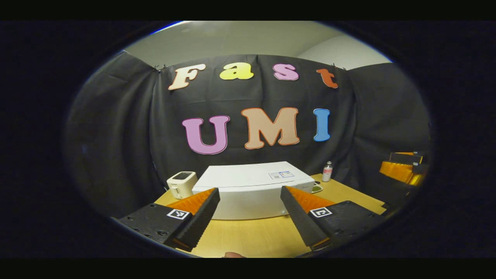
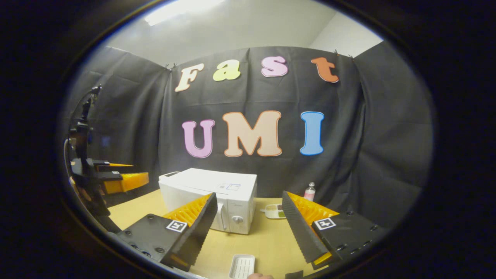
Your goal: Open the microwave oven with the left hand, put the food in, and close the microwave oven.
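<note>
Both tools, left and right, released above table, before closed microwave oven.

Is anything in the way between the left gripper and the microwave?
Nothing visible. The left gripper is open, and between it and the microwave lies bare table. The toaster stands off to the side.
</note>
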